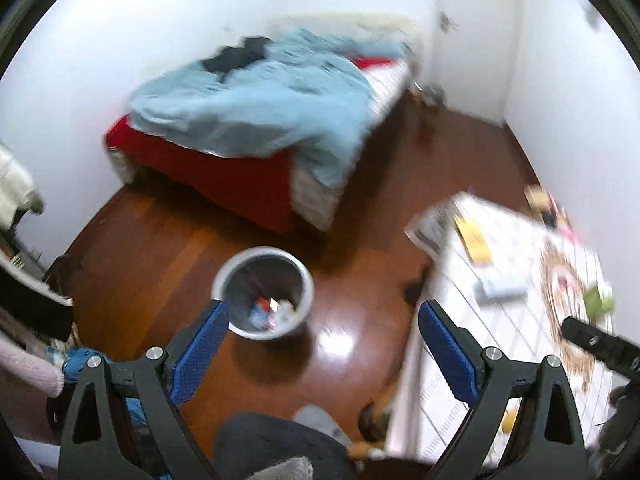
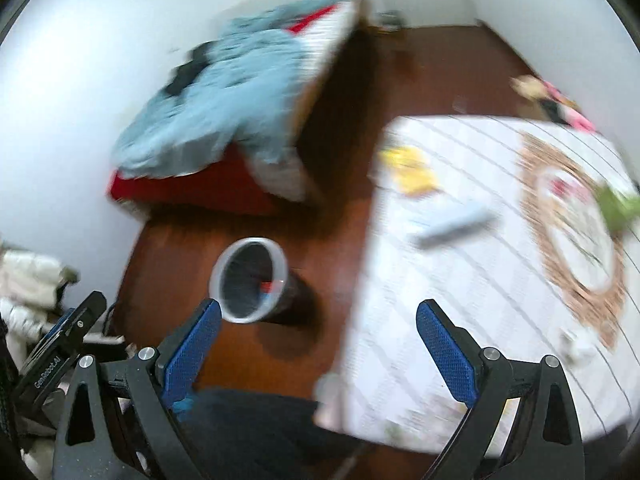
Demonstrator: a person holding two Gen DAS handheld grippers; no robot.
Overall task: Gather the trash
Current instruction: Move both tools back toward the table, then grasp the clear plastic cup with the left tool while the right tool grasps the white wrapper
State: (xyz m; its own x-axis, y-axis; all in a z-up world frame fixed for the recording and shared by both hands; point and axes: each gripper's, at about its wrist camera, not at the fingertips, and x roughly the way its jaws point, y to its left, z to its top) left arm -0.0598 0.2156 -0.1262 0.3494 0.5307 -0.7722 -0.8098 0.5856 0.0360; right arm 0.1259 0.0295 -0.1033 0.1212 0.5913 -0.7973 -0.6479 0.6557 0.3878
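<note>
Gaping wide and empty, left claw (image 1: 320, 316) and right claw (image 2: 318, 316), bin (image 1: 264, 292) on floor between bed (image 1: 256, 128) and table (image 1: 520, 280).

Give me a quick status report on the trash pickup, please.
Both grippers, left and right, open, empty. Bin on floor, some trash inside. Yellow wrapper on table. Path clear.

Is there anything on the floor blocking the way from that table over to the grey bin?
Nothing visible does. The trash bin stands alone on bare wooden floor beside the table, its mouth uncovered. Both the left gripper and right gripper are open and empty.
</note>
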